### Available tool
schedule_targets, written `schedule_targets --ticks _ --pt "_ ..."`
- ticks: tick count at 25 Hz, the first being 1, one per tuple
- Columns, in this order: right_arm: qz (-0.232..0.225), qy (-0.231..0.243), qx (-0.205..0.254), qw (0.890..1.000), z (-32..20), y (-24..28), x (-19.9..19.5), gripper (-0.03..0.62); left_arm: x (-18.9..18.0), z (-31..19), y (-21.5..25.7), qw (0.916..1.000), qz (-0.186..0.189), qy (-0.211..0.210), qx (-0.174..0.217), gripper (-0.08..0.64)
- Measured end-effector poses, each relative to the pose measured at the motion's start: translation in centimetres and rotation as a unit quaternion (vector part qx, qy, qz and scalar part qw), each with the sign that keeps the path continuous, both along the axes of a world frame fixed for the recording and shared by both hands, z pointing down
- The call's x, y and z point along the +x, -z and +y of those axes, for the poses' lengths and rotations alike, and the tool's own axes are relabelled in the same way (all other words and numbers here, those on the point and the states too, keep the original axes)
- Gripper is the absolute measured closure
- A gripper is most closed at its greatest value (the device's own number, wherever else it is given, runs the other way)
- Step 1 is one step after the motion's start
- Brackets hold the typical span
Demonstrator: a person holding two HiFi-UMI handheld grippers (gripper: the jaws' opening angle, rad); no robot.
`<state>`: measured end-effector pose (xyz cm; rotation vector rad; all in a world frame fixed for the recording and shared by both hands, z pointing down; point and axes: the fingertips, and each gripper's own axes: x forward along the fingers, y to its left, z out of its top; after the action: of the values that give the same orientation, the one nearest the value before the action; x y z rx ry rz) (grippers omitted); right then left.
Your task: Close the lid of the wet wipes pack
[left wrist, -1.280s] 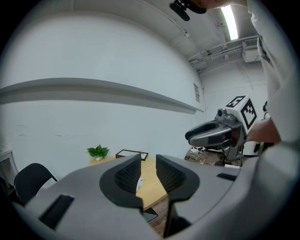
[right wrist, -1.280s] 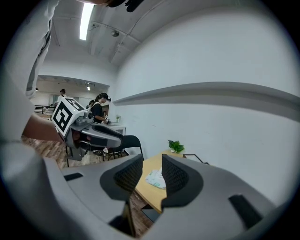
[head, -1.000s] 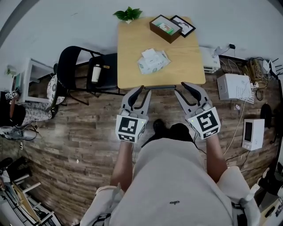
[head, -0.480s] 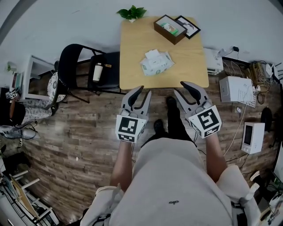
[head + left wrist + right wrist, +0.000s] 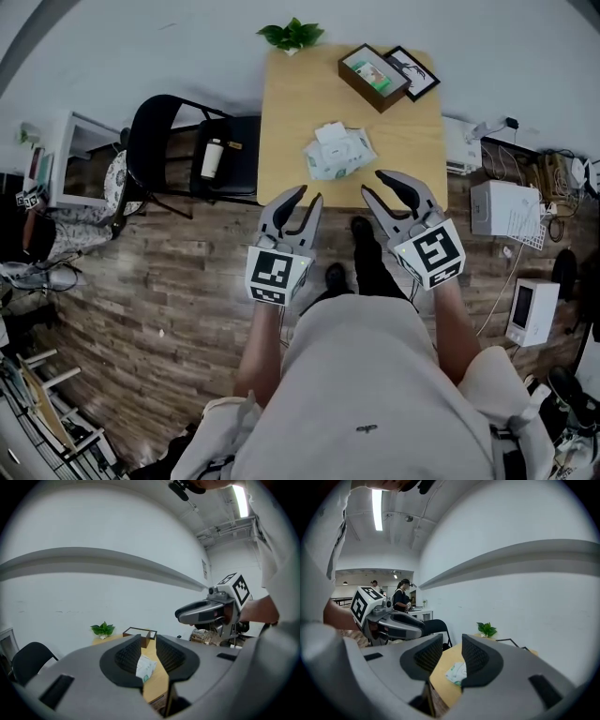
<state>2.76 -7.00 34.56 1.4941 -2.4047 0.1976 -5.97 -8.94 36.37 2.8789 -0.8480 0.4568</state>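
Observation:
The wet wipes pack [image 5: 339, 153] lies in the middle of the wooden table [image 5: 403, 159], white and pale green, with a white flap standing up at its far end. Both grippers hover over the floor just short of the table's near edge, apart from the pack. My left gripper [image 5: 302, 199] is open with nothing between its fingers. My right gripper [image 5: 375, 186] is open and empty too. In the left gripper view the pack [image 5: 145, 667] shows far off between the jaws, and in the right gripper view the pack [image 5: 457, 673] does as well.
A wooden box [image 5: 374, 77], a picture frame [image 5: 412, 72] and a small plant [image 5: 292, 35] stand at the table's far end. A black chair [image 5: 155, 141] with a bottle [image 5: 211, 157] stands left of the table. White boxes [image 5: 502, 208] and cables lie on the floor at right.
Both grippers have moved forward toward the table, and the table with the pack now sits closer and lower in the head view. The jaws look unchanged.

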Motion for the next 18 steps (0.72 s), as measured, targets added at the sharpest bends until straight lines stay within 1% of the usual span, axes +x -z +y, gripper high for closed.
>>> schedule_targets --ticks 10,18 --pt "-0.005 0.044 -0.008 0.999 -7.7 -0.2 2.8 0.480 2.9 -6.3 0.6 0.9993 -0.007 0.037 -0.002 0.480" --pt "-0.007 0.101 -0.016 0.995 -12.3 -1.1 3.7 0.476 4.5 -9.3 0.0 0.9968 -0.020 0.077 -0.009 0.480"
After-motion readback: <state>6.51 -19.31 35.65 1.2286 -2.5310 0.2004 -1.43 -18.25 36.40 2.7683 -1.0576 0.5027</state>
